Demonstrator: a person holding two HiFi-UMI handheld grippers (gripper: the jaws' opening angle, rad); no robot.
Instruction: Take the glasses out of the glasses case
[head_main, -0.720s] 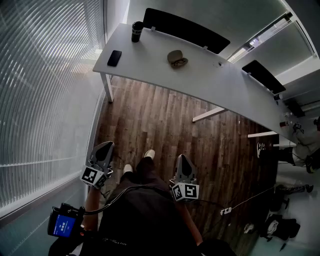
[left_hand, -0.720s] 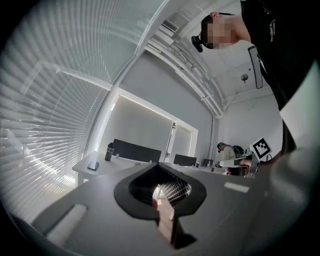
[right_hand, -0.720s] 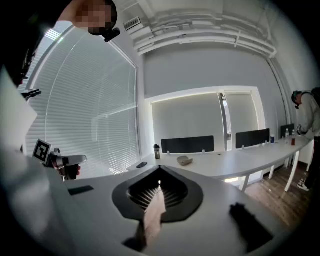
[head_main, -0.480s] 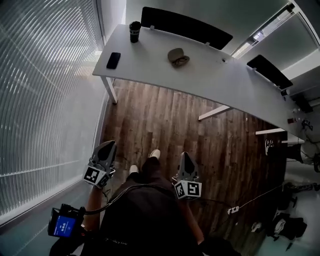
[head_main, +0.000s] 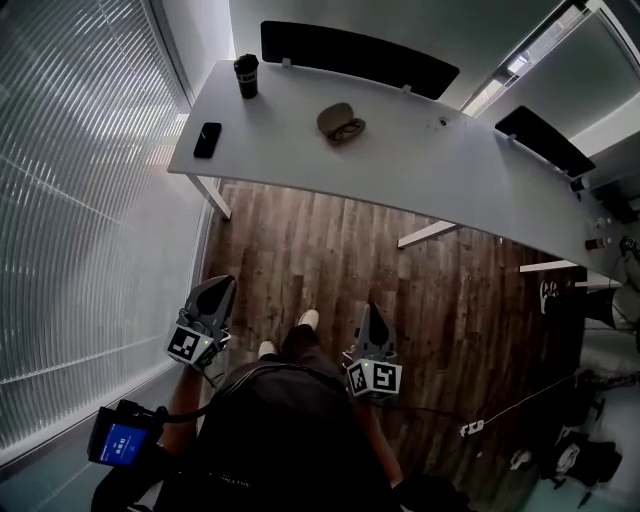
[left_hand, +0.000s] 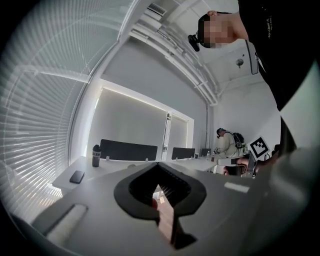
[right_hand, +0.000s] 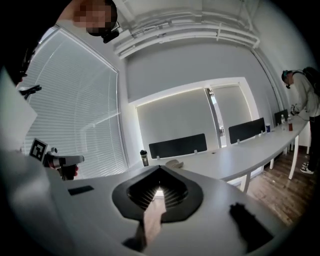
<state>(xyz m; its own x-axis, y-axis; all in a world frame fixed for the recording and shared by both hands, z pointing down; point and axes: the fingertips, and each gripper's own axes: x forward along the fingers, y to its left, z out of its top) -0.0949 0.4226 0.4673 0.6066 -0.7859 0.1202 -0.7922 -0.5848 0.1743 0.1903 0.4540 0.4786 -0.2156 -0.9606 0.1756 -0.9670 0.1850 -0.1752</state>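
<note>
Hovering above floor (head_main: 330, 260), left tongs (head_main: 215, 287) and right tongs (head_main: 372, 312) both closed, empty, glasses case (head_main: 340, 122) on table (head_main: 450, 170)

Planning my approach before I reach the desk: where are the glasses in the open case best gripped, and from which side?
Probably the bridge of the glasses, coming from above on the near side. The glasses case lies open with its lid swung to the far side, so the frame faces up and the tray's rim would block a sideways reach. Small from here; recheck closer.
</note>
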